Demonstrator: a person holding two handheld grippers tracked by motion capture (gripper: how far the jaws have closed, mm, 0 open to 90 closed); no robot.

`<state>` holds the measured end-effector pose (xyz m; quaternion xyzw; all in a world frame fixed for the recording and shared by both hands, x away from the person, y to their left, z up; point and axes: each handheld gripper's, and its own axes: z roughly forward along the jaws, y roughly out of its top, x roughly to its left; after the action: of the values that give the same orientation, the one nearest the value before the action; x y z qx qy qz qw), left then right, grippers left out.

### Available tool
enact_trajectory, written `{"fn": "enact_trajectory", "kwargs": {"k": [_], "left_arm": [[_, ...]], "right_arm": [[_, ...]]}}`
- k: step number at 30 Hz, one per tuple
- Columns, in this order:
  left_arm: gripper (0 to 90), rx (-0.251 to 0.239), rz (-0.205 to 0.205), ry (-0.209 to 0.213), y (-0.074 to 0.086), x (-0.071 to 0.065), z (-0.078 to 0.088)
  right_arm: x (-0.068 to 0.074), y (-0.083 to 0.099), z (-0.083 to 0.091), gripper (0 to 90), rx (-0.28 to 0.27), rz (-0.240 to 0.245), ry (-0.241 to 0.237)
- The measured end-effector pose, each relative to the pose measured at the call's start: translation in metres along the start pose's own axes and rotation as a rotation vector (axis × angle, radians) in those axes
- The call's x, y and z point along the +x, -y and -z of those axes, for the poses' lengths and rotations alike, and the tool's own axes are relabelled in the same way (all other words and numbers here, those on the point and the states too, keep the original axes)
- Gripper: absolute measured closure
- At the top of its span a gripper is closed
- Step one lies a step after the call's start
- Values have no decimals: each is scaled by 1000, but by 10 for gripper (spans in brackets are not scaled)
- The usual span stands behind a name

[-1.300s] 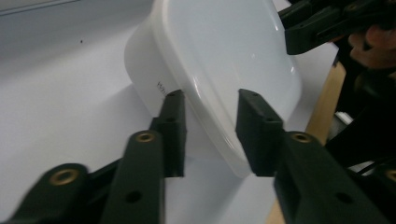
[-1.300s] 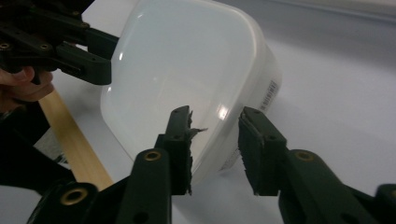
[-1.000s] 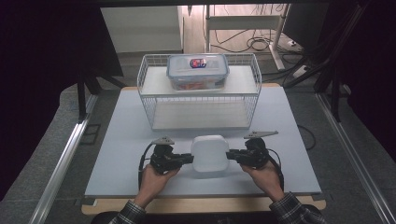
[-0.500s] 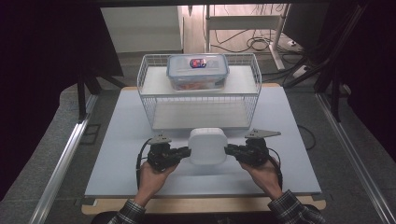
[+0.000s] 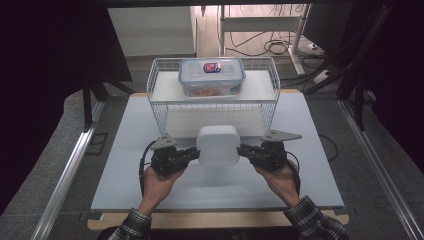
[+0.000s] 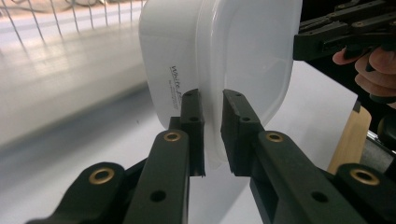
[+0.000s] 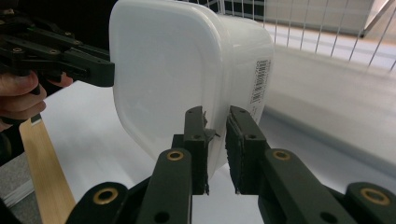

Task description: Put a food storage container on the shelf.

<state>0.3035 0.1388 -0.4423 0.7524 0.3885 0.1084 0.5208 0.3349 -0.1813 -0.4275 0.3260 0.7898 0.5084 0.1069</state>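
Risk I see: both grippers, left gripper (image 5: 192, 154) and right gripper (image 5: 243, 150), clamp only the thin rim of the white container (image 5: 217, 145), so it may slip near the wire rack (image 5: 212, 95).

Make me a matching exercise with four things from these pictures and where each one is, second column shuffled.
Things:
1. white plastic container
2. clear lidded food box
3. left gripper
4. right gripper

Places:
A. on top of the white wire rack
B. clamped on the container's right edge
C. held between both grippers
D. clamped on the container's left edge

Pairs: 1-C, 2-A, 3-D, 4-B
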Motion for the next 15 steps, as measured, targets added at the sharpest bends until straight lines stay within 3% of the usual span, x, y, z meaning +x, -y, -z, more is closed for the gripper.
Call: {"fn": "enact_trajectory", "kwargs": {"k": [15], "left_arm": [[796,-82,-67,-42,-47,1,20]], "right_arm": [[2,-51,8,786,-81,64,12]]}}
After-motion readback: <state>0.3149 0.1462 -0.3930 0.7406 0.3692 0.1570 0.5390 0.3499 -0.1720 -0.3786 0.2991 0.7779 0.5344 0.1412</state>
